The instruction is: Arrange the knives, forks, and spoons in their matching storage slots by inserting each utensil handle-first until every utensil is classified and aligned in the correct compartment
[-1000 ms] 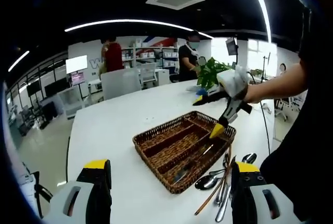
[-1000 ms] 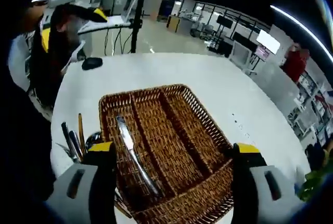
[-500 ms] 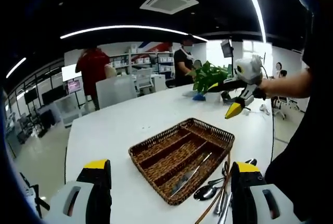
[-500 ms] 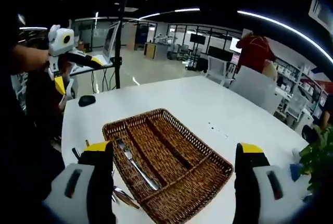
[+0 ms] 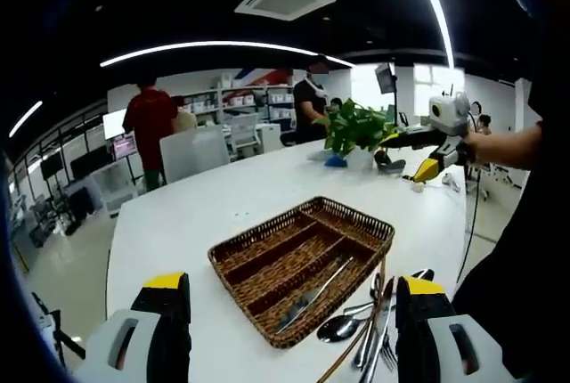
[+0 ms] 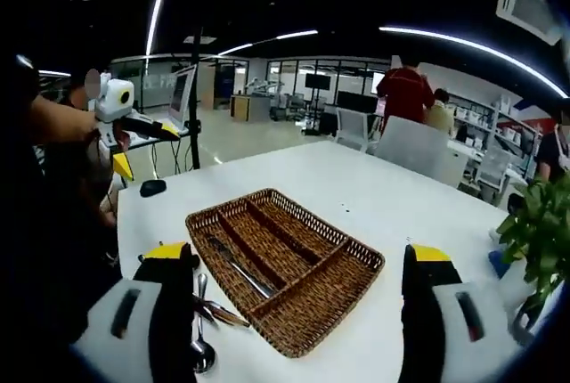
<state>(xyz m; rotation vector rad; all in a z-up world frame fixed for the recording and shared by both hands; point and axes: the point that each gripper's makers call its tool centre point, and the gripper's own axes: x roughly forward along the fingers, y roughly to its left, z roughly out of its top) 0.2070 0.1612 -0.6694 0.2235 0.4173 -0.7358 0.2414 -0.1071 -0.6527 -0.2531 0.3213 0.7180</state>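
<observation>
- Left gripper view: the big white bench (image 5: 223,205) takes up most of the middle, with an office behind it, a ceiling air unit and long light strips overhead.
- Couple of people standing at the far end, one in a red top (image 5: 149,120), one in a dark top (image 5: 311,102). White chairs near them.
- The wicker tray (image 5: 303,263) sits on the bench, split into long slots plus a short cross slot at the far end. One knife (image 5: 313,294) lies along the slot nearest the loose cutlery, nothing else in the tray that I can make out.
- Loose pile of cutlery (image 5: 378,321) is on the bench just beside the tray's near-right edge: spoons, a fork, and a pair of wooden chopsticks (image 5: 365,334) lying along that edge.
- Potted plant (image 5: 356,129) at the far side of the bench.
- Left claw (image 5: 289,330): both yellow-tipped jaws spread wide apart at the bottom, gripping nothing, up above the bench and well short of the tray.
- Right claw (image 5: 427,167) pokes in from the right, held up in the air in a hand, well apart from the tray.
- Right gripper view: same tray (image 6: 285,267) seen from the other side, knife (image 6: 236,267) in the slot nearest the pile (image 6: 209,312) at lower left. Right claw (image 6: 294,330) is released, jaws wide, empty. Left claw (image 6: 123,167) hangs high at the left; can't tell from here how its jaws sit. A dark computer mouse (image 6: 153,188) lies on the bench near it.
</observation>
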